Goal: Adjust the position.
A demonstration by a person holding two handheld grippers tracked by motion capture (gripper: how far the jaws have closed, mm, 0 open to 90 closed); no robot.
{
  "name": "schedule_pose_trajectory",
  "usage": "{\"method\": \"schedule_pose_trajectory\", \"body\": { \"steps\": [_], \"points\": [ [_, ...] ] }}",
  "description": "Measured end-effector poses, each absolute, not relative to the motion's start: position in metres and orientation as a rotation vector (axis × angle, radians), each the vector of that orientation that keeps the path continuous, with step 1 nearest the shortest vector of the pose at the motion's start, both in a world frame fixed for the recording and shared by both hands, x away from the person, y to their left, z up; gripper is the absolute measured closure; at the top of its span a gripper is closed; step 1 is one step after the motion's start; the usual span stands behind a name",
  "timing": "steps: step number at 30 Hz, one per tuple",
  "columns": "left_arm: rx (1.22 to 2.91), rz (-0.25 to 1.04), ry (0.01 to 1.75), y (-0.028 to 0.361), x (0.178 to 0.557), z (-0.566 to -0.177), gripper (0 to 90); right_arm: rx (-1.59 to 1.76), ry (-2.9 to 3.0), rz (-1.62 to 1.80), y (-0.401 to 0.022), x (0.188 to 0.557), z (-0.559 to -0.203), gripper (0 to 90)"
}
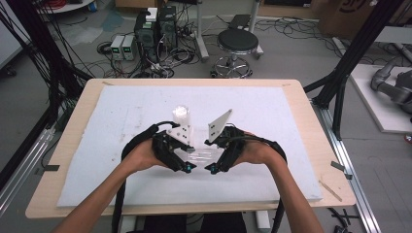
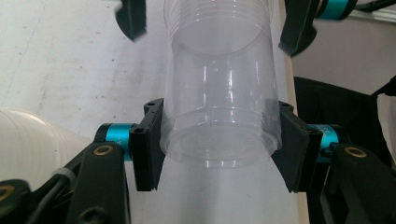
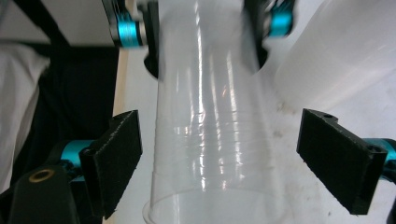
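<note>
A clear plastic cup (image 1: 201,156) hangs level between my two grippers above the white foam board (image 1: 121,160). My left gripper (image 2: 219,149) is shut on the cup (image 2: 219,107), its pads pressing on both sides near the base. In the high view the left gripper (image 1: 190,156) faces the right gripper (image 1: 213,155) at the board's middle front. My right gripper (image 3: 229,158) is open, and its pads stand clear on either side of the cup (image 3: 215,140) near the rim. A stack of whitish cups (image 1: 180,116) stands just behind the left gripper.
The stack of cups (image 2: 28,144) sits close to the left gripper's side and shows at the upper right of the right gripper view (image 3: 336,60). The wooden table's front edge (image 1: 145,209) is near my forearms. A stool (image 1: 237,46) and computer cases (image 1: 155,29) stand beyond the table.
</note>
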State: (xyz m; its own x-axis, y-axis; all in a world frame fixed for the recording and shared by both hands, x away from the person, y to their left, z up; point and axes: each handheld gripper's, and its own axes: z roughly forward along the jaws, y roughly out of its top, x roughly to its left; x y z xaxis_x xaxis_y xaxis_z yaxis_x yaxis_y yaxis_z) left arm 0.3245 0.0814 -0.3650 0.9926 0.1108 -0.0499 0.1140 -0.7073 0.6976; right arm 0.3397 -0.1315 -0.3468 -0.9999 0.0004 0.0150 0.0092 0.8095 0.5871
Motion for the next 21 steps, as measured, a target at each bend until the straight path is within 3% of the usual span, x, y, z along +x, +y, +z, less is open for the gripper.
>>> {"method": "schedule_pose_trajectory", "body": {
  "steps": [21],
  "points": [
    [1.818, 0.057, 0.248, 0.144, 0.316, -0.412, 41.8, -0.145, -2.719, -1.680, -0.192, 0.331, -0.342, 14.3]
  ]
}}
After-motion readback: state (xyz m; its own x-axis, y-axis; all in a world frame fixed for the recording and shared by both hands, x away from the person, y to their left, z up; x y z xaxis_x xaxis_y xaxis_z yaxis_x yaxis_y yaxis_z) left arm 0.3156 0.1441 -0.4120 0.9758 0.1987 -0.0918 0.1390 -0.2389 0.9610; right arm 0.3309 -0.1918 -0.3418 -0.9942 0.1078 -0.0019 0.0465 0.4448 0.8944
